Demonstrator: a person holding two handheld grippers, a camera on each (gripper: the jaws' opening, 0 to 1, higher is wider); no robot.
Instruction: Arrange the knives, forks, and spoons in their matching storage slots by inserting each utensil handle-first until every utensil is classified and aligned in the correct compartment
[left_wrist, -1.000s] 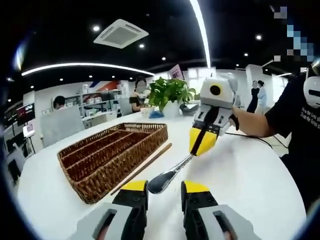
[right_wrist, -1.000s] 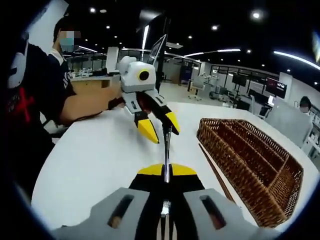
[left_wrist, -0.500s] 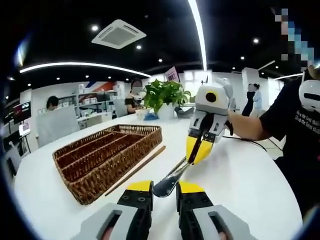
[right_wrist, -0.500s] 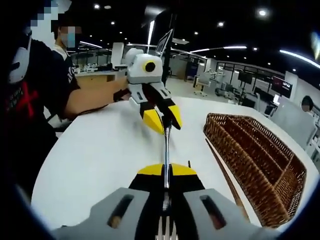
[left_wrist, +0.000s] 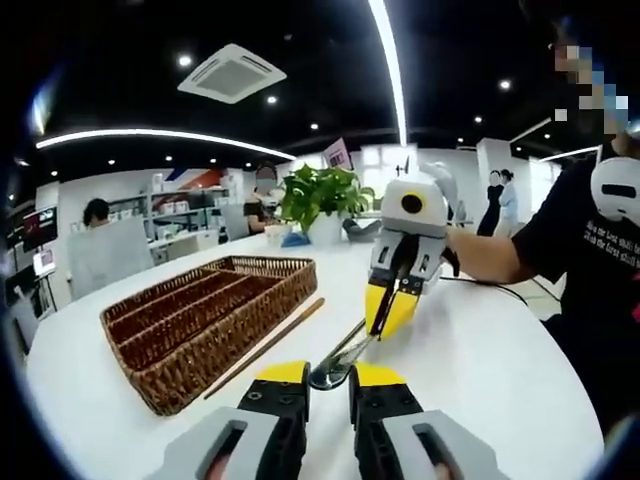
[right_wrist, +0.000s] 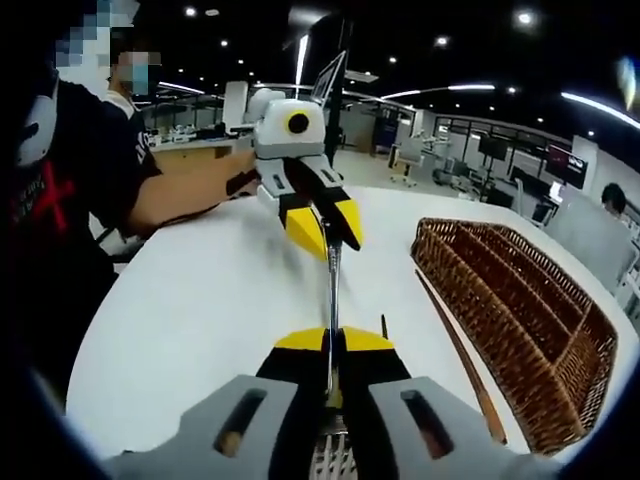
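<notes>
A metal fork is held above the white table, with my right gripper shut on it near the tines. In the left gripper view the right gripper comes in from the right, and the fork slants down from it. Its rounded handle end lies between the yellow tips of my left gripper, whose jaws stand close on either side with a narrow gap. In the right gripper view the left gripper straddles the handle's far end. A wicker tray with long compartments lies on the table.
A wooden stick lies along the wicker tray's near side, also seen as a stick in the right gripper view. A potted plant stands at the table's far edge. A person's arm reaches over the table.
My left gripper's jaws have narrowed around the fork's handle end. The two grippers have come closer together, and the right one has stayed shut on the fork.
</notes>
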